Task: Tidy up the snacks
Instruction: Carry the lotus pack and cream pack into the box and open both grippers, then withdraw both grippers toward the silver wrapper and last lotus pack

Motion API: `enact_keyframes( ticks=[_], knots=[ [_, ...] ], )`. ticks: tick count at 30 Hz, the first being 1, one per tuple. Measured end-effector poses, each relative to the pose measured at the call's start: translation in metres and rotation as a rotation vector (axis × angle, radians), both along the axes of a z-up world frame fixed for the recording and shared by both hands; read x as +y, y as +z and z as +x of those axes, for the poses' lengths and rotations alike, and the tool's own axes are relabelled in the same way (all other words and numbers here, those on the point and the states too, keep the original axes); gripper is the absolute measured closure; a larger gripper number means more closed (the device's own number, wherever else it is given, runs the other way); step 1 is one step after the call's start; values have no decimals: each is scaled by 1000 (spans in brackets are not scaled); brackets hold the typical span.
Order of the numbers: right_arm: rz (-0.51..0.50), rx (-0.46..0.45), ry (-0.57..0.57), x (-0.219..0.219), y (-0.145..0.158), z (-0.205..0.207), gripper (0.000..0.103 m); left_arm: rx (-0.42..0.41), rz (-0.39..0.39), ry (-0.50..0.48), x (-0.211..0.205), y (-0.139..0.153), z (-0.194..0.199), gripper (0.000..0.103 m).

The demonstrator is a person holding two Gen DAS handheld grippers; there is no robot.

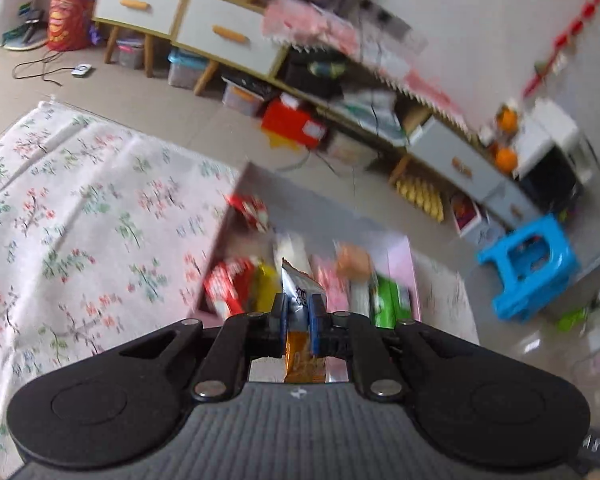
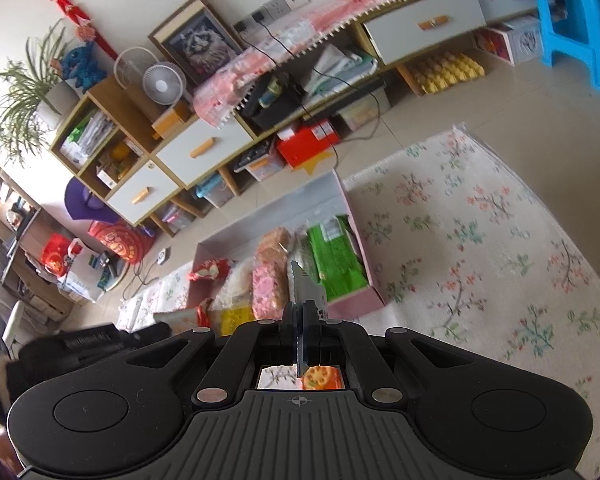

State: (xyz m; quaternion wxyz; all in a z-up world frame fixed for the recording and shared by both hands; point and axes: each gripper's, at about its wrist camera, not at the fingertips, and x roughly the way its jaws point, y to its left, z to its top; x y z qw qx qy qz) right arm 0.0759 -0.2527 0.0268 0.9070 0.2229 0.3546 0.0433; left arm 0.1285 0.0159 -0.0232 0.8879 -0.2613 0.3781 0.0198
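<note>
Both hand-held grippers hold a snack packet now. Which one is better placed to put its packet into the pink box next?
Probably the right hand-held gripper: its silver packet hangs beside the green pack in the pink box. The left view is blurred.

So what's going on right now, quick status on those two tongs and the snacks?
Left tongs shut on an orange snack packet. Right tongs shut on a silver-edged packet. Both above the pink box of snacks. Nothing blocking.

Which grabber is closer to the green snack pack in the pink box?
Hard to call, probably the right. The right gripper, shut on a silver packet, sits just beside the green pack. The left gripper, pinching an orange packet, sits left of it.
</note>
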Motion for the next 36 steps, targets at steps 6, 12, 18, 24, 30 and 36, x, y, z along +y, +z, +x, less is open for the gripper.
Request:
enact_keyframes(
  ticks=[6,12,18,24,30,36],
  knots=[
    [49,-39,2,2,6,29,101,-59,-31,34,13,5,21,94],
    [134,-37,28,17,5,76,101,-57,-16,24,8,0,59,94],
    [243,-5,49,37,-12,130,101,-49,55,-22,1,-3,89,94],
    [314,30,17,50,-35,166,101,-29,89,-57,14,-21,106,94],
    [275,93,-38,64,-58,177,91,-15,83,-93,11,-30,99,73],
    [218,48,-60,49,-30,149,89,-18,85,-64,26,-11,72,63]
  ],
)
